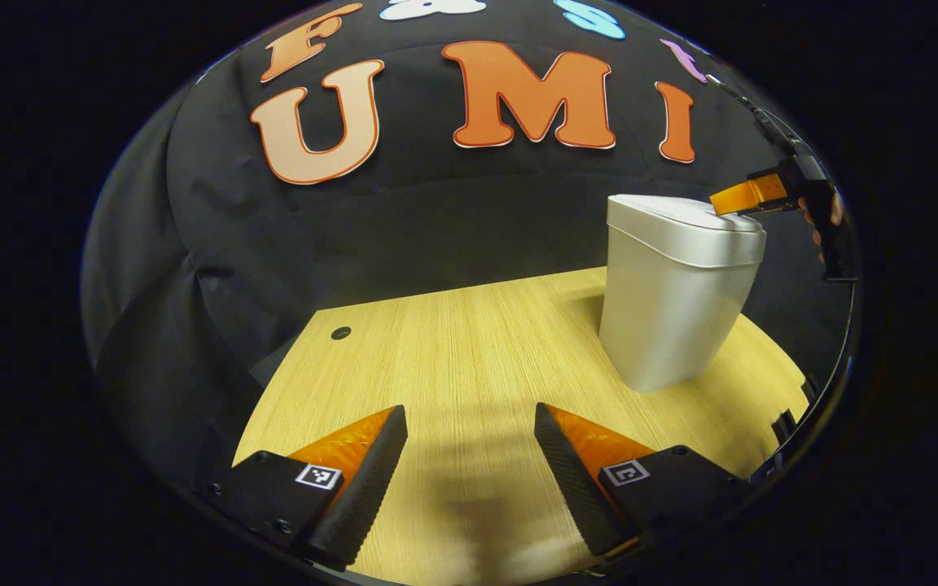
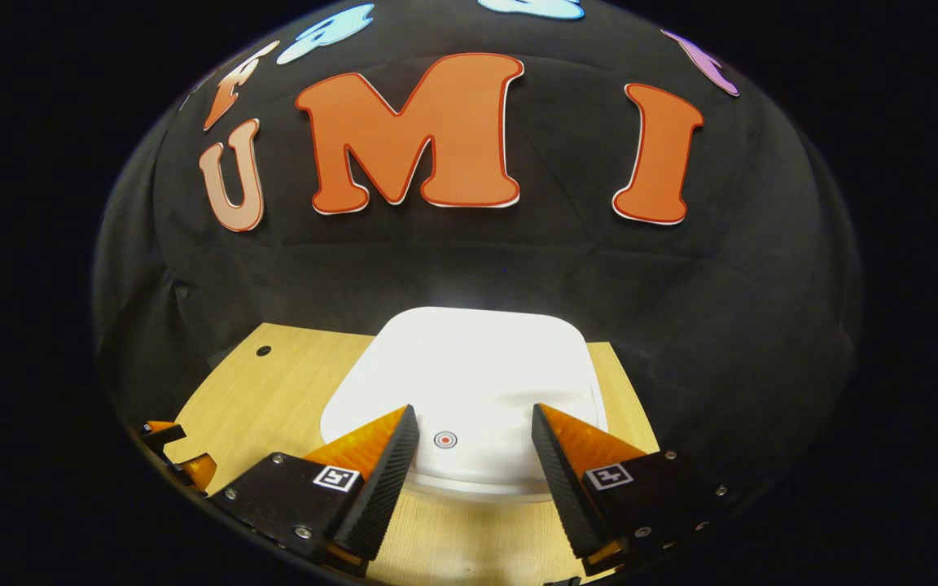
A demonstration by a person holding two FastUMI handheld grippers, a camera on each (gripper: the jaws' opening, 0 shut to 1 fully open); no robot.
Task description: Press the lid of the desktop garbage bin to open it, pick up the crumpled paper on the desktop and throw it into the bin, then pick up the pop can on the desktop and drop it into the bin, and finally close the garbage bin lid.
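Bin (image 1: 677, 301) lid (image 2: 469, 382) closed, right tongs (image 2: 469, 435) spread just above.

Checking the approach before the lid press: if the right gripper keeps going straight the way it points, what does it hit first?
Most likely the bin lid: the open right gripper points at it near its round mark. Depth unclear.

white bin (image 1: 672, 309), light wood-grain desk (image 1: 469, 358)

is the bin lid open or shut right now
Shut. The white plastic desktop bin's flat lid sits flush on its rim, no gap showing; the right claw hovers open above it.
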